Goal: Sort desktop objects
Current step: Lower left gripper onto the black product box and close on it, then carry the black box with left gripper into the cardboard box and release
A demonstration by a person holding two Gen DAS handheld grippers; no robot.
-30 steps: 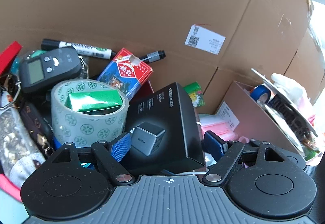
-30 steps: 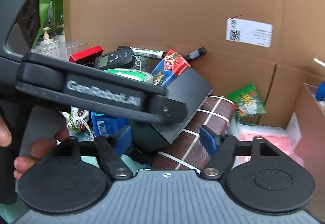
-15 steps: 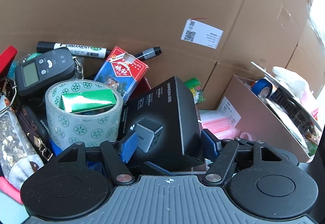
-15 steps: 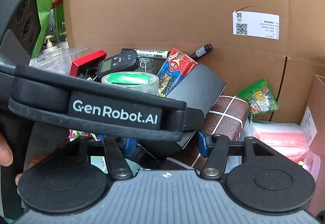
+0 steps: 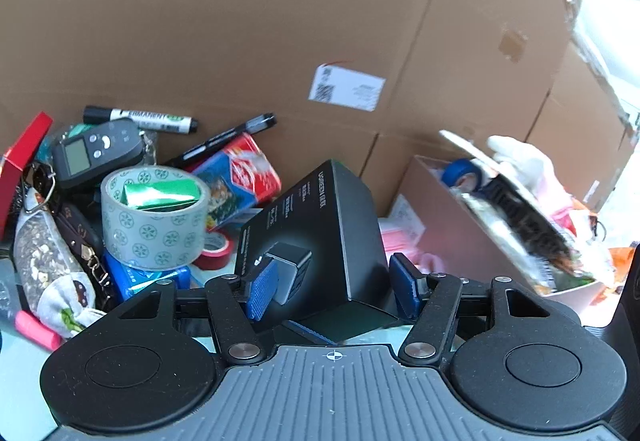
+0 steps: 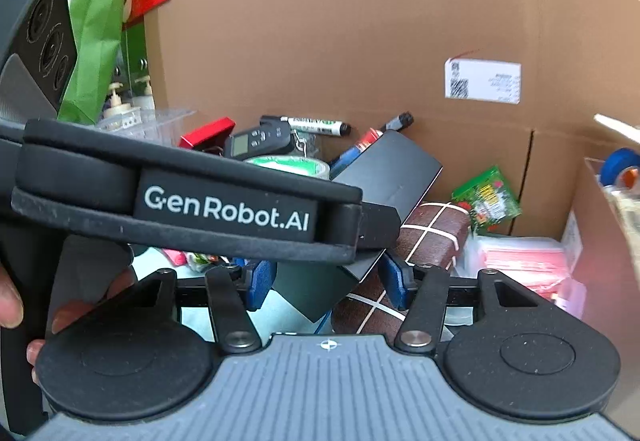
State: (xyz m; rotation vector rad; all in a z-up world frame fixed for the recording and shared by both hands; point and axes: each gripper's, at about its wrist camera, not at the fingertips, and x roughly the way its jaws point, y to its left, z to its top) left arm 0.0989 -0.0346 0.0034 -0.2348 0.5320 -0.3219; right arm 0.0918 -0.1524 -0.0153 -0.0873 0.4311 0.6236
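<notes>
A black charger box (image 5: 320,237) is held tilted between the blue pads of my left gripper (image 5: 332,287), which is shut on it and holds it above the clutter. The box also shows in the right wrist view (image 6: 384,177), behind the left gripper's body (image 6: 180,201). My right gripper (image 6: 326,287) is open and holds nothing, close behind the box's lower corner. A roll of patterned tape (image 5: 154,219), a red and blue card pack (image 5: 240,177) and a black timer (image 5: 96,155) lie to the left.
A tall cardboard wall (image 5: 280,21) stands behind everything. An open pink box (image 5: 460,241) full of items stands at the right. A brown checked case (image 6: 424,237), a green packet (image 6: 486,199) and pink packs (image 6: 520,261) lie under and right of the box. Markers (image 5: 140,119) lie at the back.
The left gripper has shut on the black box and raised it, tipping it. The card pack underneath has rolled over. The right gripper has come closer behind the box.
</notes>
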